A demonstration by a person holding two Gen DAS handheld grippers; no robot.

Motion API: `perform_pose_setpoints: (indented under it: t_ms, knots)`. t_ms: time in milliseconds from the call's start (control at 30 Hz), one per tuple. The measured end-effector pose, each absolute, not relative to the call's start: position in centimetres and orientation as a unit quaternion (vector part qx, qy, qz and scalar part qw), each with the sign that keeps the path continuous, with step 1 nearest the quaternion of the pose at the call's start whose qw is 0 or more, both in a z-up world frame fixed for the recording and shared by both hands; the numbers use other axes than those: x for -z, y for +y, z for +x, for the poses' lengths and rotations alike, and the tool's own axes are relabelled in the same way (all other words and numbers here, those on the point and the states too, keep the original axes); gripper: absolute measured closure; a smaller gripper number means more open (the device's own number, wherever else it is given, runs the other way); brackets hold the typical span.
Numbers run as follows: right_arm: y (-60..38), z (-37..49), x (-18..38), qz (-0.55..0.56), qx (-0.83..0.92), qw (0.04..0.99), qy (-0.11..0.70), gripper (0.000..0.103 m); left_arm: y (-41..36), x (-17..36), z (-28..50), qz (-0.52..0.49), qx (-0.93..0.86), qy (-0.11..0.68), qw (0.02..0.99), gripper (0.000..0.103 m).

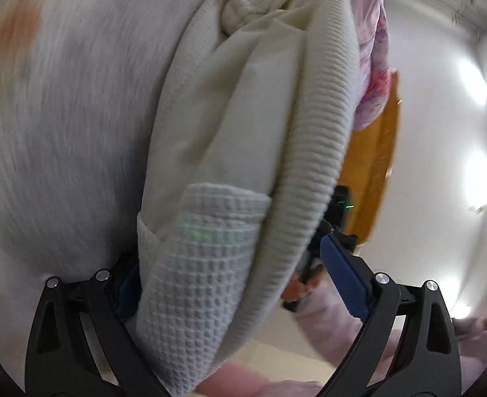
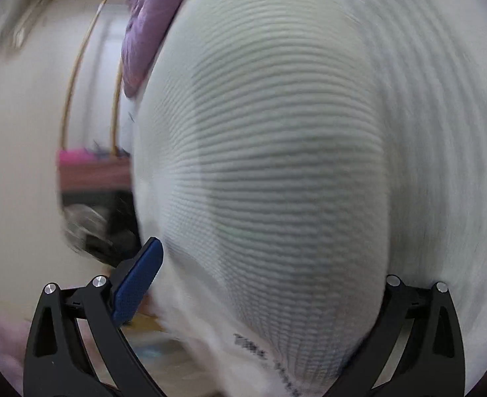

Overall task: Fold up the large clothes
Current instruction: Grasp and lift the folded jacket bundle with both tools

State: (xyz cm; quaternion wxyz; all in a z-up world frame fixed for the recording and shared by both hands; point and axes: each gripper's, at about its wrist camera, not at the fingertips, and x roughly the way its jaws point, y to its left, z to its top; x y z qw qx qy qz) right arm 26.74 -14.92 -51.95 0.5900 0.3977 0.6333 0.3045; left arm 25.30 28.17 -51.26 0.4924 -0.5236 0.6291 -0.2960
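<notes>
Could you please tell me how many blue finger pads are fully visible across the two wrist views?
2: one on the left gripper's right finger, one on the right gripper's left finger. The white garment largely hides each opposite pad.

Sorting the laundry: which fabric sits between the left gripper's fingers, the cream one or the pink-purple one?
The cream waffle-knit garment between the left gripper fingers; the pink-purple cloth hangs behind it.
</notes>
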Motion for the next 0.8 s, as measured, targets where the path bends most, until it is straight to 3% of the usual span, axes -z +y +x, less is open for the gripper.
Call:
perform_pose_setpoints:
  t_ms: [100,133,167,200,233,333,467,800]
  knots:
    - [-15.4,25.4,52.2,0.430,-0.298,0.570,0.633,0.006,28.2,51.8,23.8,-0.563,0.277,0.618,0.473,0.010]
    - [-14.9,24.7,51.9,0.413,-0.298,0.574,0.641,0.007,28.0,51.5,23.4,-0.556,0.266,0.618,0.487,0.016]
    - [-14.4,24.4,51.6,0.391,-0.296,0.584,0.647,0.015,27.5,50.9,23.2,-0.525,0.252,0.630,0.514,0.026]
    - [-13.7,24.2,51.1,0.353,-0.281,0.604,0.658,0.022,26.9,50.3,23.2,-0.472,0.231,0.654,0.544,0.051]
    - [-13.5,24.3,50.7,0.327,-0.253,0.619,0.668,0.035,26.9,50.0,23.2,-0.455,0.221,0.659,0.556,0.060]
    - [-14.1,24.0,49.7,0.346,-0.219,0.626,0.664,0.053,26.5,47.9,23.6,-0.428,0.194,0.661,0.585,0.070]
    - [-13.9,22.8,46.5,0.327,-0.200,0.655,0.651,0.067,24.0,43.0,23.8,-0.292,0.198,0.671,0.652,0.074]
    - [-16.3,18.7,40.1,0.324,-0.191,0.676,0.633,0.070,19.7,37.8,19.9,-0.238,0.180,0.673,0.677,0.077]
